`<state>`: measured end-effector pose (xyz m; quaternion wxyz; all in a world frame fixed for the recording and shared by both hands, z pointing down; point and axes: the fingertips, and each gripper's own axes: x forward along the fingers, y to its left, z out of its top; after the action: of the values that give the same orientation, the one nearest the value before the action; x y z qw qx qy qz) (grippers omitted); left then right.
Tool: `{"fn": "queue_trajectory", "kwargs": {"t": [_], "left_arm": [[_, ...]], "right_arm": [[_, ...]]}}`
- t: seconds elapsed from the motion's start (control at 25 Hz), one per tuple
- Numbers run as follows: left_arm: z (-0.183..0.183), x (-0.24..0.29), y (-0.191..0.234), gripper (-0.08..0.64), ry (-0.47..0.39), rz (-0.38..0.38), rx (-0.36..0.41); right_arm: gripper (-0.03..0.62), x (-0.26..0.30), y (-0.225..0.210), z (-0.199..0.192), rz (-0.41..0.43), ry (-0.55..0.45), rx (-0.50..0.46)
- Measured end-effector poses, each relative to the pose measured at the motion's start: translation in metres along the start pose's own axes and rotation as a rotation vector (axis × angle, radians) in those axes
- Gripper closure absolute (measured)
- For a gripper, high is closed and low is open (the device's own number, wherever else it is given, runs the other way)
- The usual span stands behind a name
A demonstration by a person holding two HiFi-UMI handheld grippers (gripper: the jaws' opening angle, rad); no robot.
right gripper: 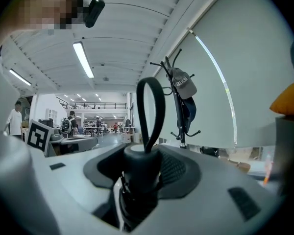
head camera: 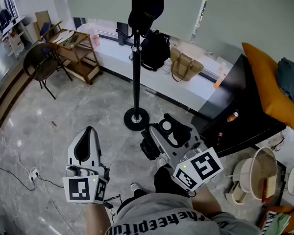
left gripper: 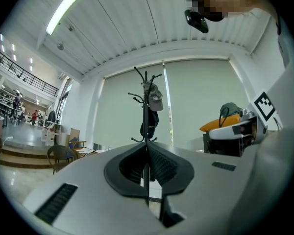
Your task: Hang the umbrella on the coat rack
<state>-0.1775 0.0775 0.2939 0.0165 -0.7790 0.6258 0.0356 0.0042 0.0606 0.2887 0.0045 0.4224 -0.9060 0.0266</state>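
My right gripper (right gripper: 141, 155): clamped on the umbrella (head camera: 148, 150) handle, strap loop (right gripper: 153, 106) standing free to catch a hook | my left gripper (left gripper: 147, 166): jaws together, empty, idle at 8 o'clock | coat rack (head camera: 135, 58): 12 o'clock, well apart, umbrella not yet hung.

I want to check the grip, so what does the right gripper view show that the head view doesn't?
Only the right gripper view: the fingers shut on the umbrella handle, its loop standing up, and ceiling lights. Only the head view: the left gripper, the rack base, a tan bag and an orange cushion. Both: the rack with a cap.
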Motion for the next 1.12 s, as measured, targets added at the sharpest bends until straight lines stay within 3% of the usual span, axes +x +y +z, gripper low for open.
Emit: {"fn": "queue_trajectory", "kwargs": {"t": [1.12], "left_arm": [[-0.005,0.108,-0.029,0.545,-0.007,0.235,0.008]], "right_arm": [[0.39,0.081,-0.12,0.013,0.249,0.015,-0.037]]}}
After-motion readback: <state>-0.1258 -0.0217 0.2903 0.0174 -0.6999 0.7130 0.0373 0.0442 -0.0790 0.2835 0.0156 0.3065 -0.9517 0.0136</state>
